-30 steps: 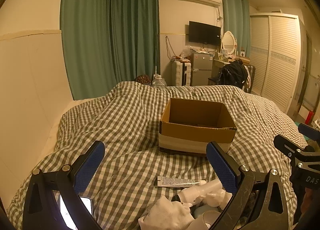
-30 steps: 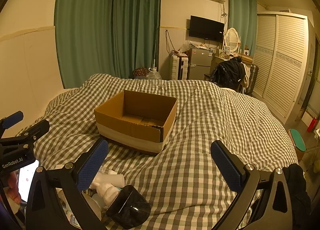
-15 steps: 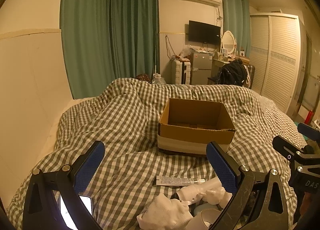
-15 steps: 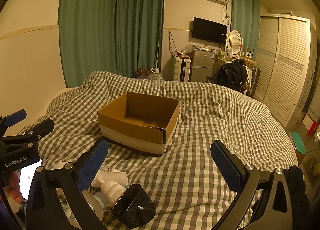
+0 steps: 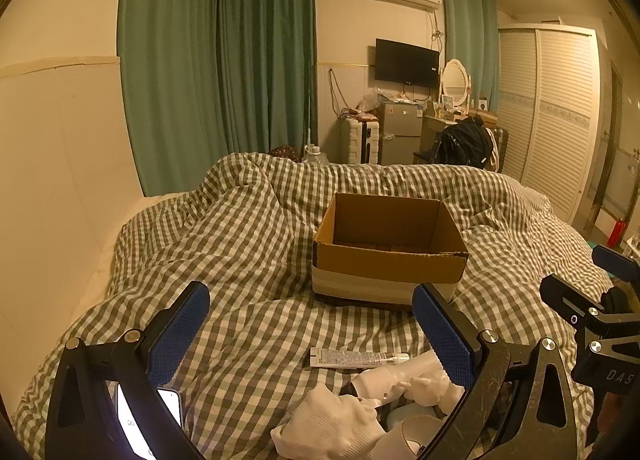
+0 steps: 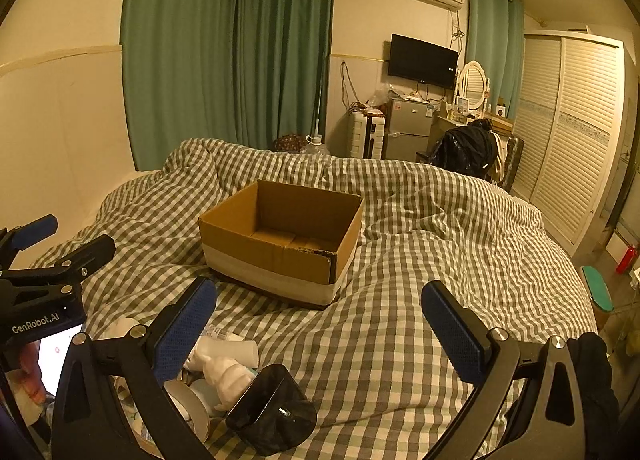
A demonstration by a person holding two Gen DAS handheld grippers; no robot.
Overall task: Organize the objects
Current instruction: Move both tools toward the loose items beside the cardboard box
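Observation:
An open cardboard box (image 5: 388, 252) sits on the checked duvet, also in the right wrist view (image 6: 280, 244). In front of it lies a pile: a white tube (image 5: 356, 358), a white pump bottle (image 5: 400, 380), a white cloth (image 5: 332, 424). The right wrist view shows the pump bottle (image 6: 224, 372), a tape roll (image 6: 192, 412) and a black object (image 6: 272, 416). My left gripper (image 5: 308, 324) is open and empty above the pile's left side. My right gripper (image 6: 320, 320) is open and empty to the pile's right.
A lit phone (image 5: 148, 424) lies at the lower left on the duvet (image 5: 240, 244). A wall runs along the bed's left side. Green curtains, a TV, a small fridge and a wardrobe (image 6: 576, 132) stand beyond the bed.
Both views have dropped and tilted slightly, so the box and duvet sit a little higher and nearer in frame. Both grippers stay open.

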